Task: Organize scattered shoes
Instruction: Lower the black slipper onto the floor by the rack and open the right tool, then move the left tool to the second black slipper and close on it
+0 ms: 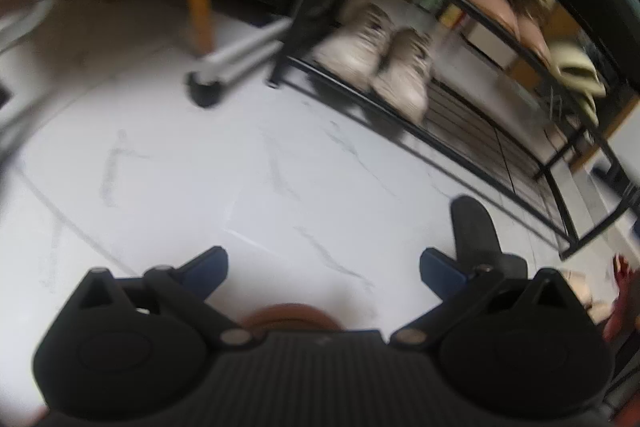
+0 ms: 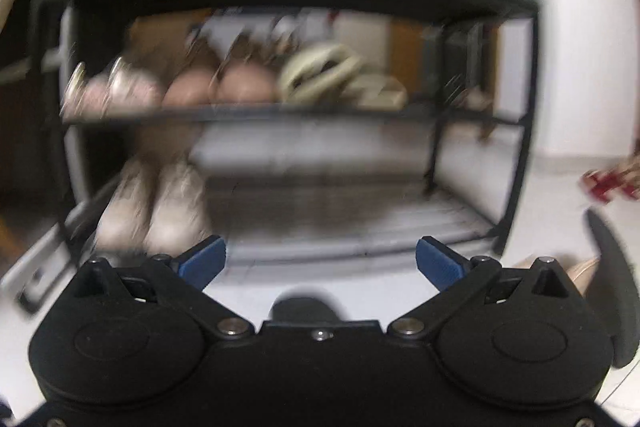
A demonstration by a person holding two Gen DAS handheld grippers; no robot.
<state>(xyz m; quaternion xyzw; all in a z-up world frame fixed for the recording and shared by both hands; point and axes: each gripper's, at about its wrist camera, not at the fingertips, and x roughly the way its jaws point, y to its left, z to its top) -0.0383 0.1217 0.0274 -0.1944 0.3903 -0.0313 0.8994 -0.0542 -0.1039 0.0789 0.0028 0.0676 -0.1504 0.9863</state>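
We see white marble-veined floor (image 1: 192, 171) and a black wire shoe rack (image 2: 280, 115) at frame centre holding blurred pale sneakers (image 1: 384, 63). Both left tongs (image 1: 324, 273) and right tongs (image 2: 320, 263) stand wide, empty.

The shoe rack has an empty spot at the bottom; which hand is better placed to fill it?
Probably the right gripper: open and empty, it squarely faces the shoe rack. The left gripper, also open, mostly faces bare floor.

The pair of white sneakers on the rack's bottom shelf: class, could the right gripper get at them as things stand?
Probably yes. The right gripper is open and empty, facing the rack, and the white sneakers sit at the open front with nothing before them.
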